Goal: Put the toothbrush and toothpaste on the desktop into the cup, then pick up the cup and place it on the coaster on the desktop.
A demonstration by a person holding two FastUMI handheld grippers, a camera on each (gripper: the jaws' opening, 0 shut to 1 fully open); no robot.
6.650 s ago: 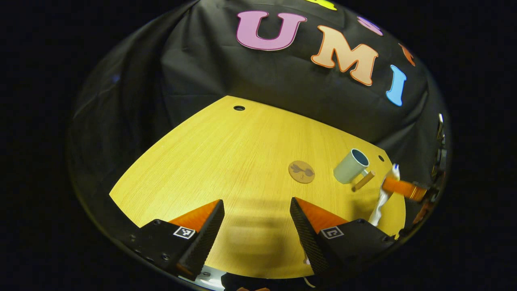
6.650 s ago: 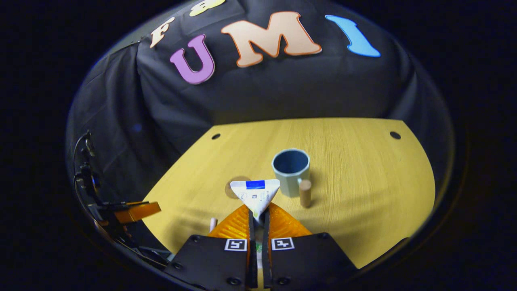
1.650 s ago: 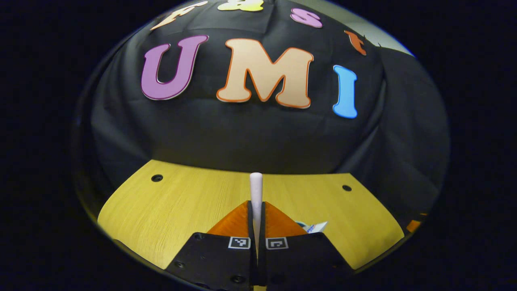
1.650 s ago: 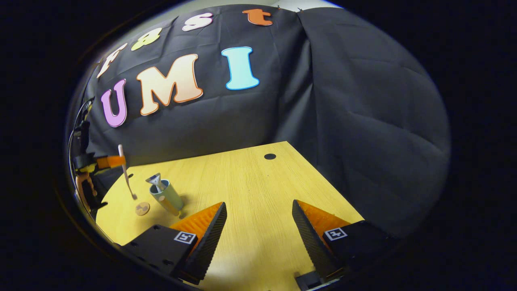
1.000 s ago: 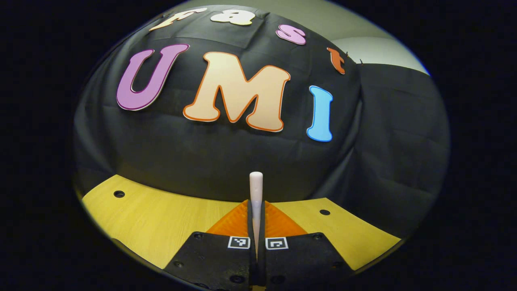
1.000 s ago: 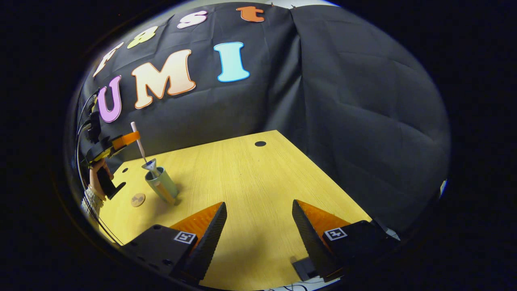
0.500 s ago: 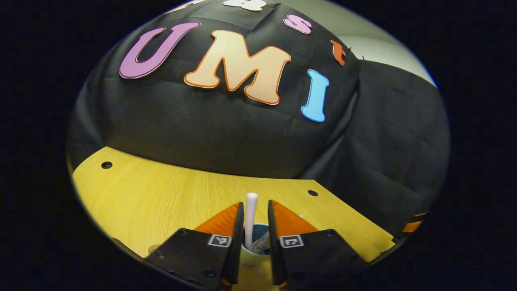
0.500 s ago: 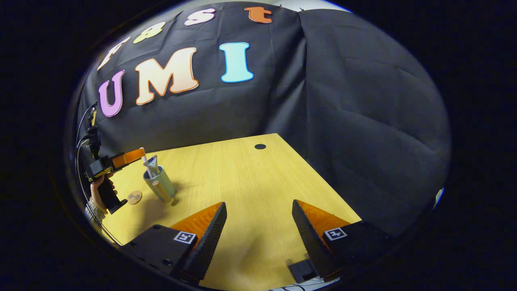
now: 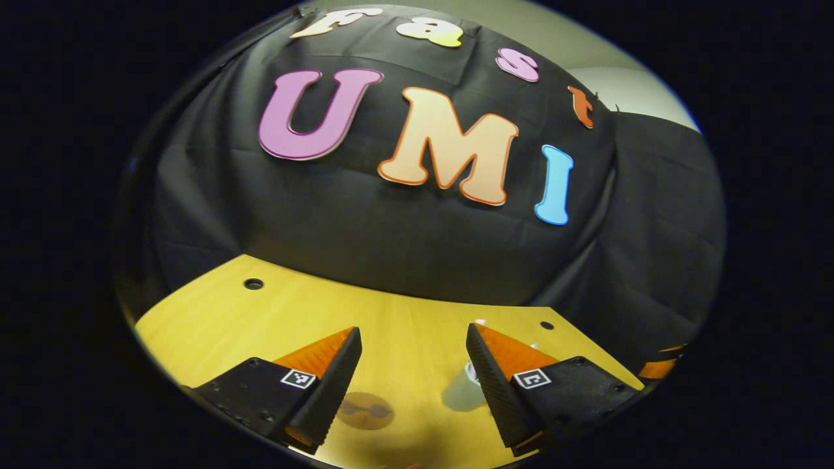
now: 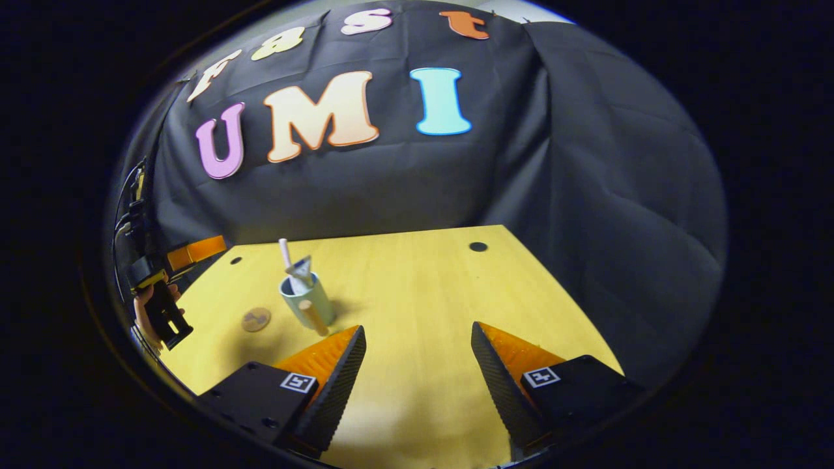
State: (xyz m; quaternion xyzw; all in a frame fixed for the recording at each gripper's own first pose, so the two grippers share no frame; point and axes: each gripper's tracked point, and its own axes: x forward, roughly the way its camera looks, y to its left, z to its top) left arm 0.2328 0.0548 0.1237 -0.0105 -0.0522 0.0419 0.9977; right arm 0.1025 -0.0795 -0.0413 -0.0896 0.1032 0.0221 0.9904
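Two wedge-shaped claws, left claw (image 9: pixel 412 365) and right claw (image 10: pixel 417 365), each with ribbed inner faces on the fingers (image 10: pixel 342 374). Black blocky mounts behind, dotted with small screws, each bearing a square black-and-white marker (image 10: pixel 294 382). Black cables (image 10: pixel 127 208) looped above the far claw's yellow-trimmed handle.

No readable txt/labels; toothpaste (image 10: pixel 300 267) print too small.
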